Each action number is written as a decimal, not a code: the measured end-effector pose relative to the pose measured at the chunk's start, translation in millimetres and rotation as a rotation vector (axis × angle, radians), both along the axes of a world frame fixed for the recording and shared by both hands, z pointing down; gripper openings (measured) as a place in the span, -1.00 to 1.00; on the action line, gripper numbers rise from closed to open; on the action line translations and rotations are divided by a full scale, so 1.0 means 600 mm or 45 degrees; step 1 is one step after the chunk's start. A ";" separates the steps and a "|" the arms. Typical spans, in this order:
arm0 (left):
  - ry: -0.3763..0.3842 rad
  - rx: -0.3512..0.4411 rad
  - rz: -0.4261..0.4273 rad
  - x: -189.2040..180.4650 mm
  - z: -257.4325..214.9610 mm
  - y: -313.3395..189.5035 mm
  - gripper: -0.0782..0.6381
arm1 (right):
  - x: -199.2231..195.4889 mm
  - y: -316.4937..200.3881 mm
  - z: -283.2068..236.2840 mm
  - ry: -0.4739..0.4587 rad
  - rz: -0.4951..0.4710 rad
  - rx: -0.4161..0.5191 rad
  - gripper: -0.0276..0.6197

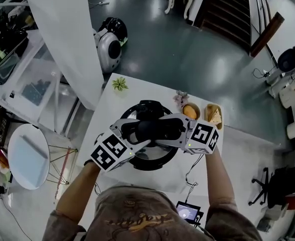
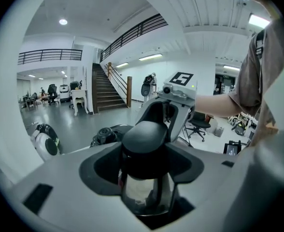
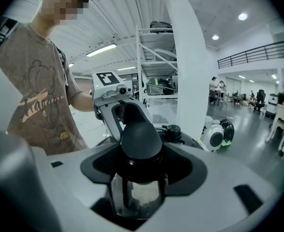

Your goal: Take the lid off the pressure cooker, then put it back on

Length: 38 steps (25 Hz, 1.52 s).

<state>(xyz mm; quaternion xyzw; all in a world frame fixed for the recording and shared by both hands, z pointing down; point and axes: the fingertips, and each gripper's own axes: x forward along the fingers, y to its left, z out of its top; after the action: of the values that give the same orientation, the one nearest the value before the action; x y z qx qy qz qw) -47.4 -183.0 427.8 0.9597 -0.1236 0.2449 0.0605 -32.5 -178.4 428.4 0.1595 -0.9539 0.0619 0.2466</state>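
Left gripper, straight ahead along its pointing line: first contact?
The lid handle, which the left gripper is clamped on. Straight past it the right gripper faces it, apparently on the handle's far end.

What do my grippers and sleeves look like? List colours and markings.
Left gripper and right gripper: pale grey shells, black jaw pads, each topped by a white cube with black square markers. Sleeves: short, from a brownish-grey printed T-shirt.

Pressure cooker (image 1: 152, 160) on table (image 1: 110, 112), plant (image 1: 120, 84) behind-left, 2 dishes (image 1: 190, 111) right
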 end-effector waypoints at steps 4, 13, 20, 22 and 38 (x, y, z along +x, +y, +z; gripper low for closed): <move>-0.004 -0.025 -0.029 0.001 0.001 0.001 -0.04 | 0.001 0.001 -0.001 0.000 -0.011 -0.004 -0.07; 0.033 0.011 -0.018 -0.006 -0.007 -0.002 -0.01 | -0.002 -0.006 -0.006 0.007 0.110 0.041 -0.02; 0.164 0.057 -0.008 -0.017 -0.077 -0.008 0.03 | 0.012 -0.002 -0.073 -0.057 0.258 0.159 -0.06; 0.216 0.077 -0.012 -0.023 -0.099 -0.008 0.02 | 0.026 0.001 -0.107 -0.117 0.337 0.207 -0.06; 0.560 0.254 -0.440 -0.143 -0.113 -0.010 -0.76 | 0.129 0.109 -0.120 -0.350 1.139 0.512 -0.90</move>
<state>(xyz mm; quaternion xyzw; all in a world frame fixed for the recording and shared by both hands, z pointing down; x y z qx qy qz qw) -133.4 -188.9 360.2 0.9557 -0.2926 0.0038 0.0319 44.7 -113.2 356.6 0.5870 -0.8089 -0.0029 0.0325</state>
